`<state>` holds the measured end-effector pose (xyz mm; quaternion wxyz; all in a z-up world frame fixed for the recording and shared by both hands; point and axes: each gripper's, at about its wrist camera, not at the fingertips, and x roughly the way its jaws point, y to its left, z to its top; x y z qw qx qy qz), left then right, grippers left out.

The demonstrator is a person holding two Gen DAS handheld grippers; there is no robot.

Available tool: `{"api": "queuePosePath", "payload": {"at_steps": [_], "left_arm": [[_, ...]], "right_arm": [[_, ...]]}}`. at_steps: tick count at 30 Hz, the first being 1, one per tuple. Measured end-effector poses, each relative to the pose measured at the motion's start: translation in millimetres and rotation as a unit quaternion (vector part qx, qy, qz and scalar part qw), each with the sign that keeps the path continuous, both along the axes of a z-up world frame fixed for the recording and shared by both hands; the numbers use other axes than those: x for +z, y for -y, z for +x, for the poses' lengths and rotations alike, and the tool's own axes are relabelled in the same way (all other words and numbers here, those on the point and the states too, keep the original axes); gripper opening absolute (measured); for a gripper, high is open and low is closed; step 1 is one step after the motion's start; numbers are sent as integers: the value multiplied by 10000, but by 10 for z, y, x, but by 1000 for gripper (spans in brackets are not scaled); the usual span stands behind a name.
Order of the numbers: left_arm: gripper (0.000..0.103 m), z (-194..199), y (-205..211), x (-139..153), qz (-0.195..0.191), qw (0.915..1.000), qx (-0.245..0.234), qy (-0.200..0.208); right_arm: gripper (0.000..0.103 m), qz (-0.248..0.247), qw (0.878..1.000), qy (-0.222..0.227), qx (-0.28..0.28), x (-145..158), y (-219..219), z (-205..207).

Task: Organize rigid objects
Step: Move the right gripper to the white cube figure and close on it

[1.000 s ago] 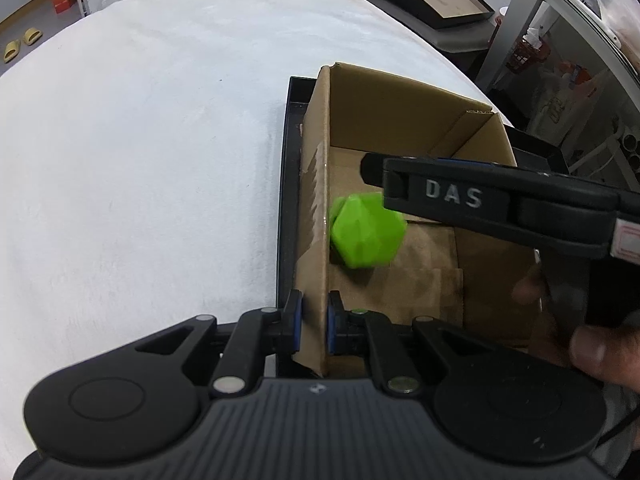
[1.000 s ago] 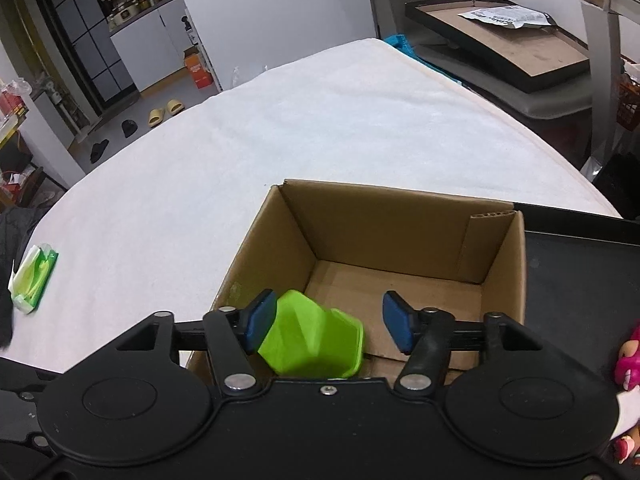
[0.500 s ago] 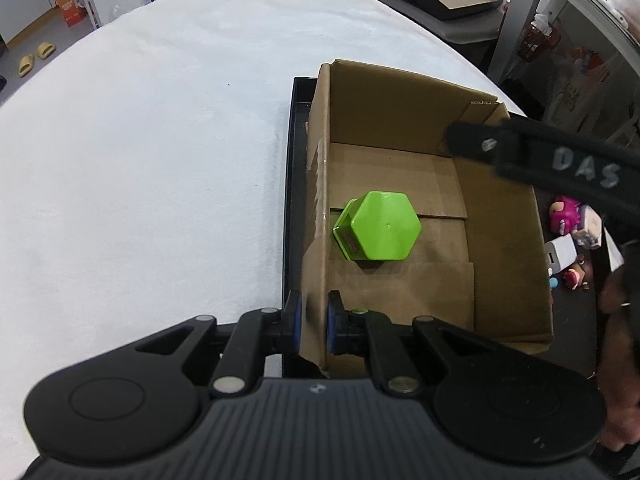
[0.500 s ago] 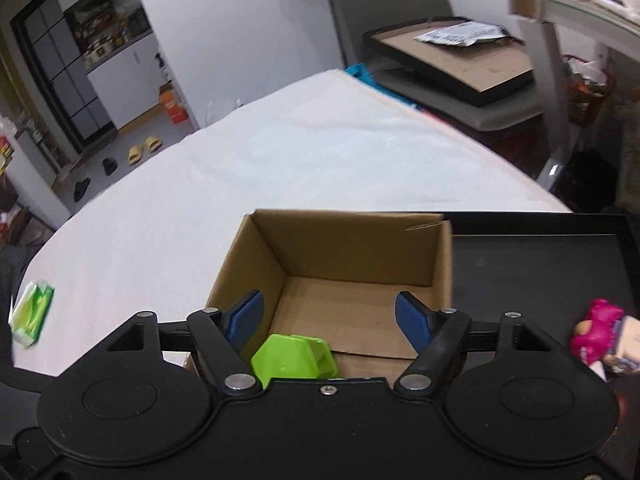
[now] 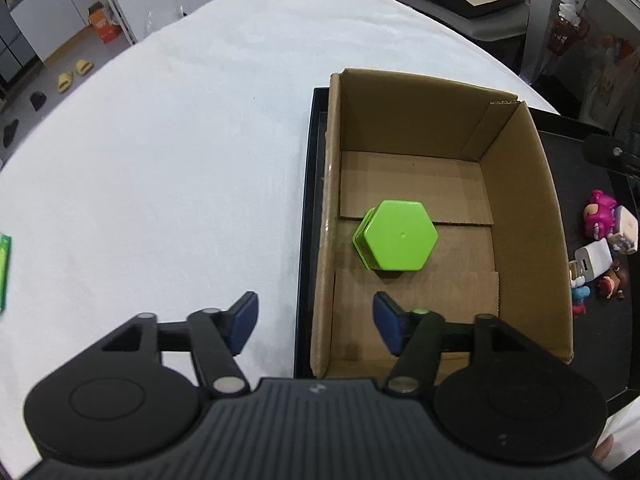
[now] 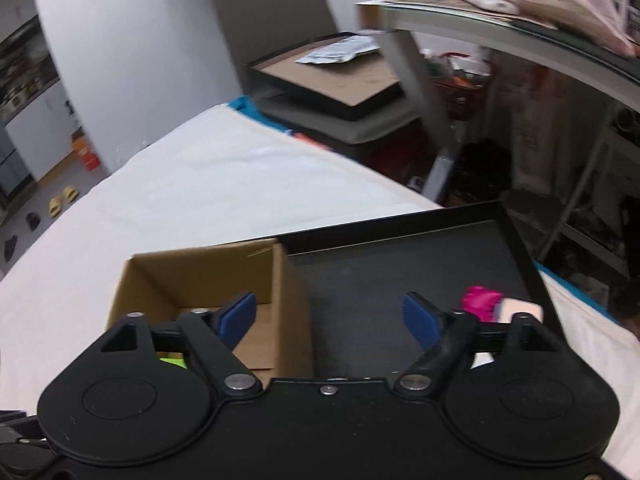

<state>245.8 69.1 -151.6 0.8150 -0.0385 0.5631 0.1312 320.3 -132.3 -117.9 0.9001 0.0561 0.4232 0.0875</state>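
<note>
Hexagonal green container (image 5: pixel 396 240) lies flat on the floor of the open cardboard box (image 5: pixel 524 208), left of the box's middle, touching no wall and free of both grippers. Nearest in the left wrist view, the left gripper (image 5: pixel 314 322) has just been spreading its jaws; they now stand released on either side of the box's left wall, one blue pad outside over the white cloth (image 5: pixel 160 160) and the other inside the box, neither pressing on the cardboard. The container sits at about 1 o'clock from that gripper. The box rests at the left end of a black tray (image 5: pixel 616 340). On the tray at about 3 o'clock from the container, outside the box, lie small toy figures (image 5: pixel 600 216) and a white plug (image 5: pixel 590 262).

In the blurred right wrist view, the right gripper (image 6: pixel 330 318) has also just been widening and holds nothing, its pads apart above the box's right wall and the tray. A sliver of green shows at 8 o'clock below its left finger. A pink toy (image 6: pixel 480 304) lies beyond its right pad at 2 o'clock.
</note>
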Motion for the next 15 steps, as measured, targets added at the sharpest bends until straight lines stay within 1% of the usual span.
{"api": "queuePosePath", "payload": {"at_steps": [1,3,6,11,15], "left_arm": [[68,8,25,5,47,10000,-1,-2],[68,32,70,8,157,9999,14,-21],[68,67,140,3,271,9996,12,-73],[68,126,253,-8,432,9990,-11,-103],[68,162,312,0,462,9988,41,-135]], "right_arm": [[85,11,10000,4,-51,-9,46,14],[86,-44,9998,-19,-203,-38,145,41],[86,-94,9989,-118,-436,-109,299,72],[86,-179,9971,-308,-668,-267,556,136],[86,-125,9949,-511,-860,-387,744,189]]}}
